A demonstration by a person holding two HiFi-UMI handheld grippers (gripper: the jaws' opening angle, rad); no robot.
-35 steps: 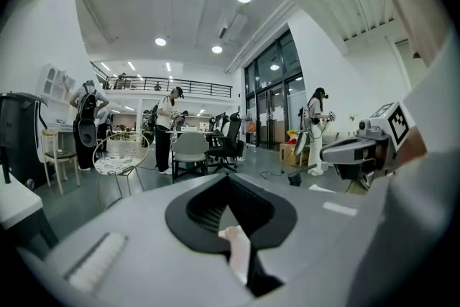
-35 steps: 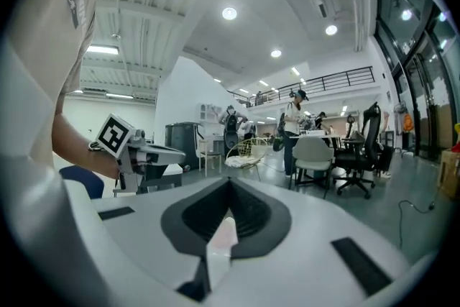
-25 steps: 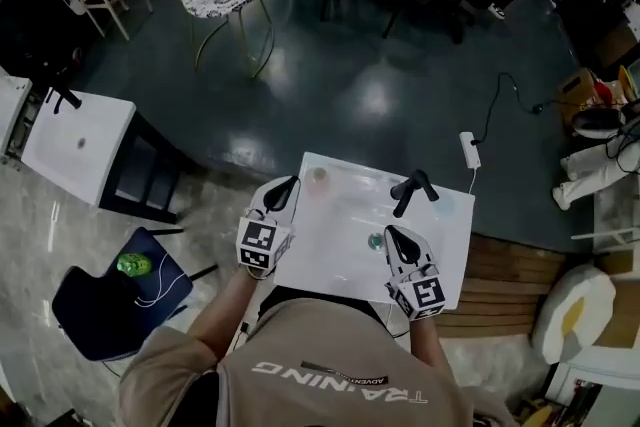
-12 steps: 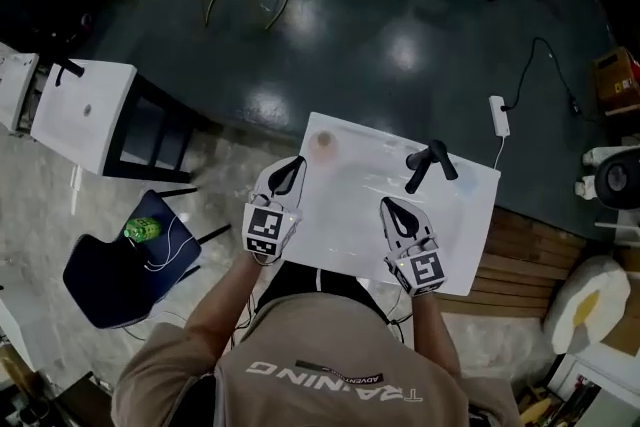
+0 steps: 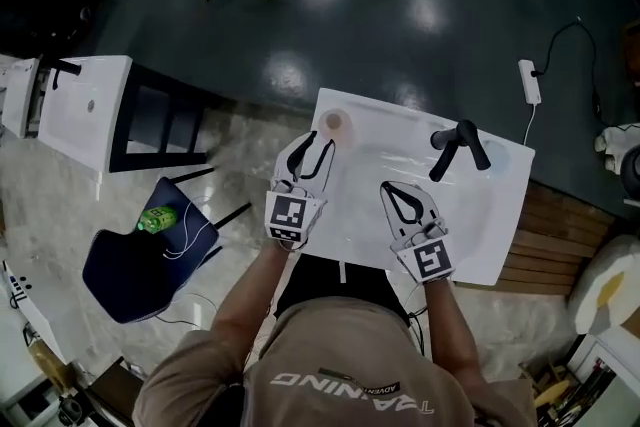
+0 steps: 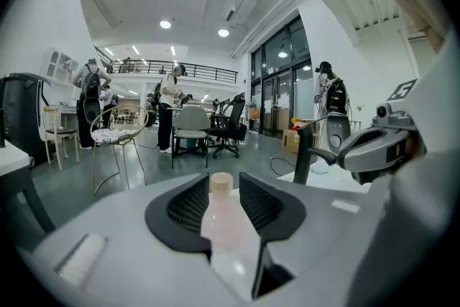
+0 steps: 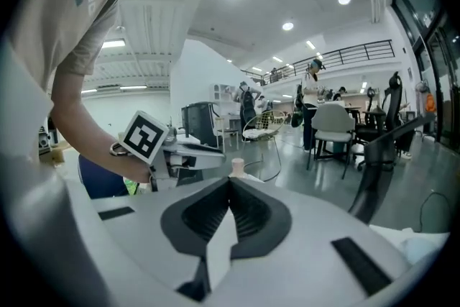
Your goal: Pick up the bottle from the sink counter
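Observation:
A small pale pink bottle (image 5: 333,123) with a matching cap stands upright at the far left corner of the white sink counter (image 5: 480,235). My left gripper (image 5: 318,147) is just short of it, and its jaws have just been opening. In the left gripper view the bottle (image 6: 219,216) stands in line with the gap of the left gripper (image 6: 224,180), and the pads do not press on it. My right gripper (image 5: 398,191) hovers over the middle of the counter, shut and empty. The right gripper view shows the right gripper (image 7: 230,180) with its jaws together and the bottle's cap (image 7: 237,167) beyond them.
A black faucet (image 5: 458,143) rises at the counter's far right. A white power strip (image 5: 529,80) with its cable lies on the dark floor beyond. To the left stand a second white sink unit (image 5: 85,110) and a blue seat (image 5: 140,260). People and chairs (image 6: 190,129) fill the room behind.
Both grippers have come down toward the counter. The left jaws were together and now stand apart, with the bottle just ahead of them. The right jaws stay together.

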